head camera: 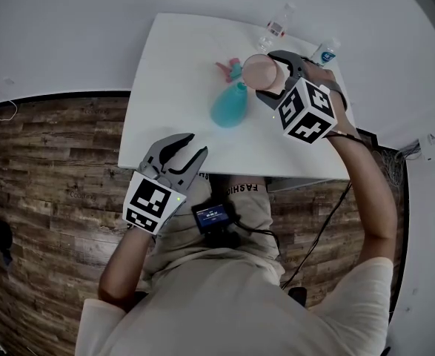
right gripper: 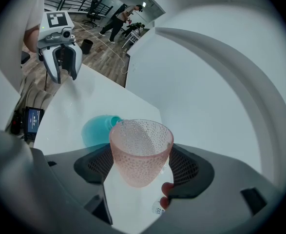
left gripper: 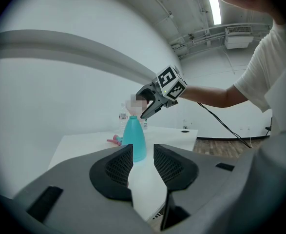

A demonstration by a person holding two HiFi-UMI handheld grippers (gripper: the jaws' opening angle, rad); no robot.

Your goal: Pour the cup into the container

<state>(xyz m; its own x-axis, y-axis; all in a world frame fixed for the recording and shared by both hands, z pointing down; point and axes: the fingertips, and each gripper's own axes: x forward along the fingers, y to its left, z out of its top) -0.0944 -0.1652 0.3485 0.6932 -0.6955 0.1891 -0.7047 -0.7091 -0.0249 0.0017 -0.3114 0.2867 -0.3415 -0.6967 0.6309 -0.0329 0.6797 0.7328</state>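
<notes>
Right gripper (right gripper: pixel 143 168) clamps the pink cup (right gripper: pixel 142 150), held just above the teal container (head camera: pixel 230 106), at its one o'clock; left gripper (head camera: pixel 181 150), jaws narrowly apart and empty, hovers at seven o'clock over the white table (head camera: pixel 173 58)

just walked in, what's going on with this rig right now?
A person works at a white table with a gripper in each hand. The right gripper is shut on a pink dimpled cup, held tipped right at the mouth of the teal container standing on the table. No stream is visible. The left gripper is open and empty, near the table's front edge.
</notes>
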